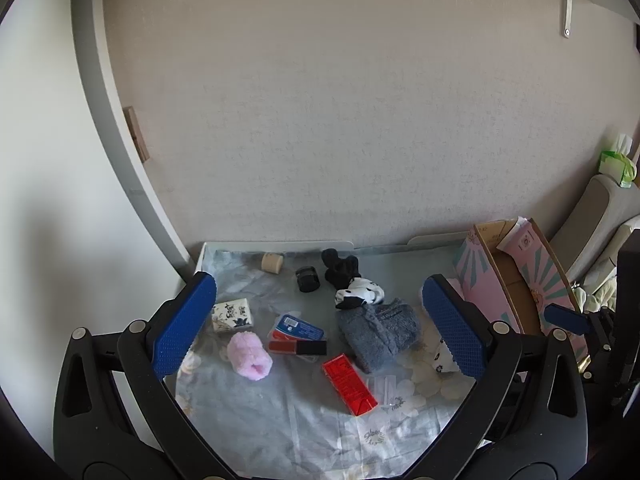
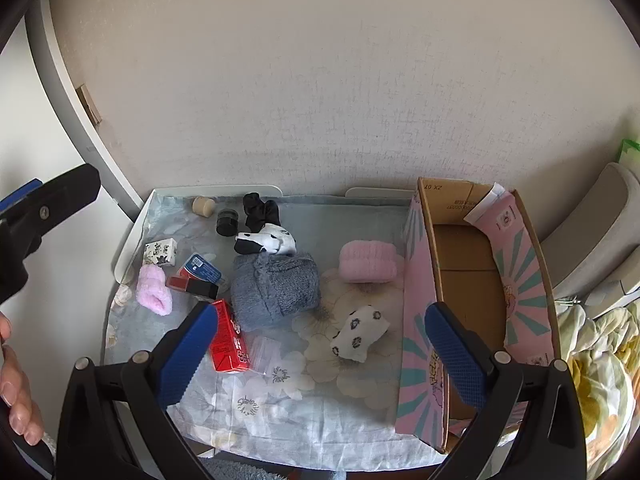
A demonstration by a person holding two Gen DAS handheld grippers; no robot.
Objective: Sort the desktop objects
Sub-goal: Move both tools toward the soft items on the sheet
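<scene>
Loose items lie on a floral cloth: a grey fluffy roll, a red carton, a small pink fluffy sock, a pink roll, a spotted white sock, a black-and-white sock and a black jar. A pink cardboard box stands open at the right. My left gripper is open and empty above the items. My right gripper is open and empty, its right finger over the box's near wall.
A tissue pack, a blue-labelled packet, a red-and-black bar, a cork and a black sock lie near the back. The wall stands behind. Bedding lies right.
</scene>
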